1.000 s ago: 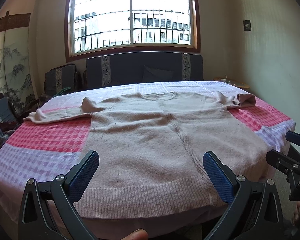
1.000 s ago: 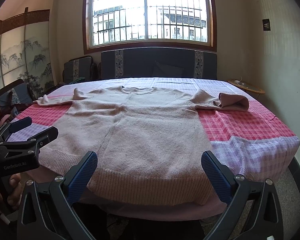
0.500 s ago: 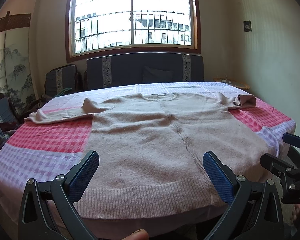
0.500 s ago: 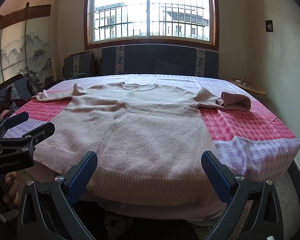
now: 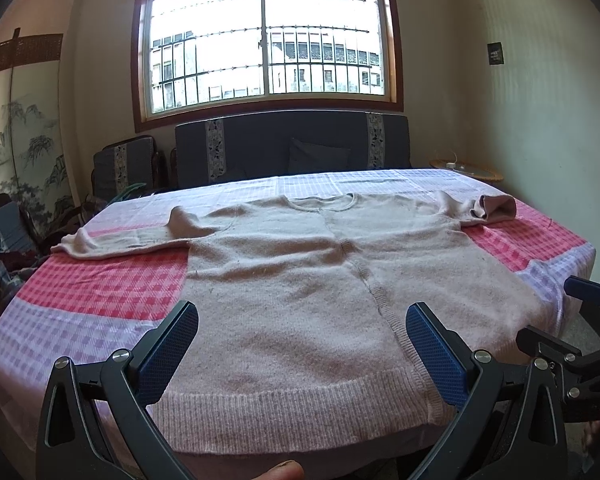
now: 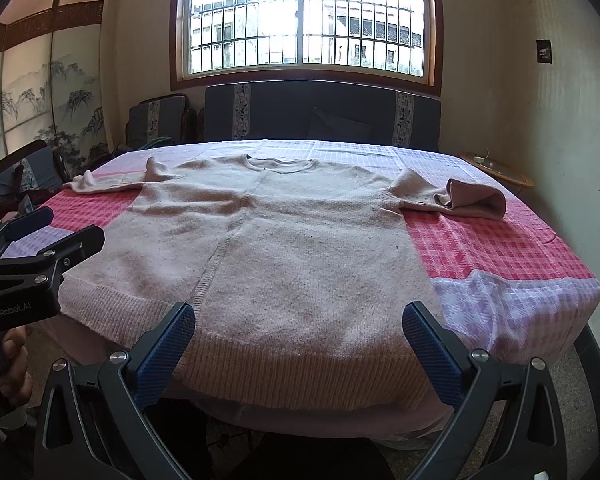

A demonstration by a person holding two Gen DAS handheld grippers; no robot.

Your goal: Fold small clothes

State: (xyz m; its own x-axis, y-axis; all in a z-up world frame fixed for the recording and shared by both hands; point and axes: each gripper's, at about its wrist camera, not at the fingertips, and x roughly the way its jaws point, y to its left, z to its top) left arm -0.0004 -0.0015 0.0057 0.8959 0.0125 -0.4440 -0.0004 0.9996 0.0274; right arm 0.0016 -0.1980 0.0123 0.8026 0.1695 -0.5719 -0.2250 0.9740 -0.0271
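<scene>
A pale pink knitted sweater (image 5: 312, 280) lies flat on the table, neck at the far side, ribbed hem at the near edge. It also shows in the right wrist view (image 6: 292, 240). Its left sleeve (image 5: 116, 240) stretches out to the left. Its right sleeve (image 6: 460, 198) is folded back on itself. My left gripper (image 5: 302, 344) is open and empty, just above the hem. My right gripper (image 6: 298, 340) is open and empty, at the hem's right part. Each gripper shows at the edge of the other's view.
The table wears a red, purple and white checked cloth (image 5: 92, 292). A dark blue sofa (image 5: 292, 148) and chairs stand behind it under a barred window. A small round side table (image 6: 500, 170) stands at the far right. A painted screen (image 6: 32, 92) stands on the left.
Both grippers have drifted slightly; the right gripper sits a little lower and closer in the left wrist view. The sweater has not moved.
</scene>
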